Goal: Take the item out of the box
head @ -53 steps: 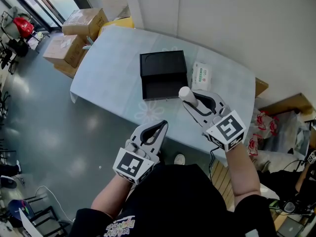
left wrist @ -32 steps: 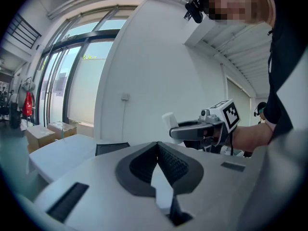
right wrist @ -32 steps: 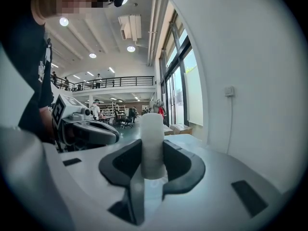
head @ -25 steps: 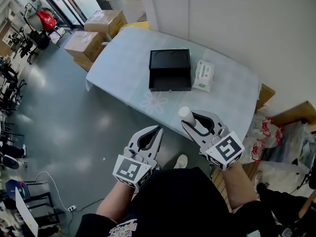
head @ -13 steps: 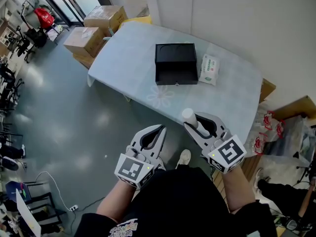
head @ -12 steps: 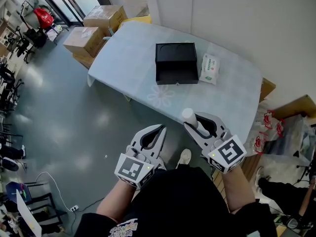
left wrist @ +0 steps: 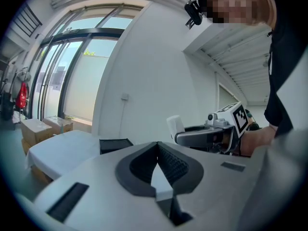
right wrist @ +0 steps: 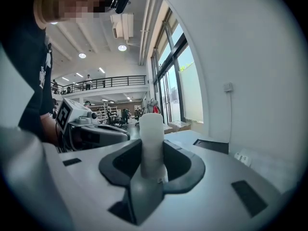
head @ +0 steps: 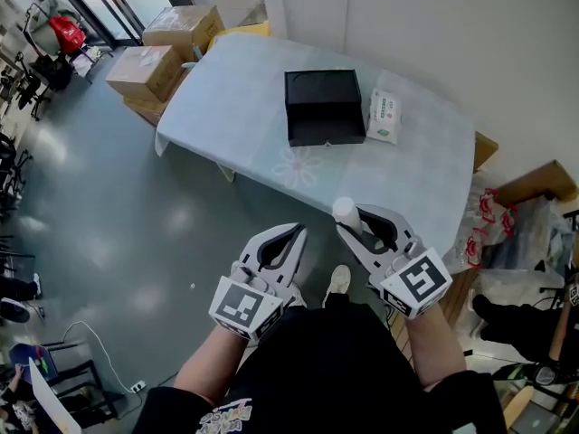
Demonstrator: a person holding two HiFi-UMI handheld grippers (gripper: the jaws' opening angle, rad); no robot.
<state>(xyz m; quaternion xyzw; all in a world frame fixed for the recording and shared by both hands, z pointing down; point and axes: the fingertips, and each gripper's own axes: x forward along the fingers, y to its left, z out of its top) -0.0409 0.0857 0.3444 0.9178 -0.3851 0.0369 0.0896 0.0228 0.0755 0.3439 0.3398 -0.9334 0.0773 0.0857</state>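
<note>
A black box (head: 324,107) lies open on the pale blue table (head: 244,143), far ahead of both grippers. My right gripper (head: 349,224) is shut on a white cylinder (head: 345,212), which stands upright between its jaws, off the table's near edge and close to my body. The right gripper view shows the cylinder (right wrist: 151,141) pinched between the dark pads, with the box (right wrist: 211,146) beyond. My left gripper (head: 298,231) hangs beside it over the floor, its jaws shut and holding nothing. In the left gripper view the left gripper (left wrist: 158,146) points toward the box (left wrist: 115,145).
A white and green tissue pack (head: 384,116) lies right of the box. Cardboard boxes (head: 145,66) stand on the grey floor past the table's left end. A white wall runs behind the table, and bags and cartons (head: 516,233) sit to the right.
Since two seconds ago my right gripper has drawn back from the table's edge with the cylinder, and the table now lies farther off. Over the last second both grippers barely shift.
</note>
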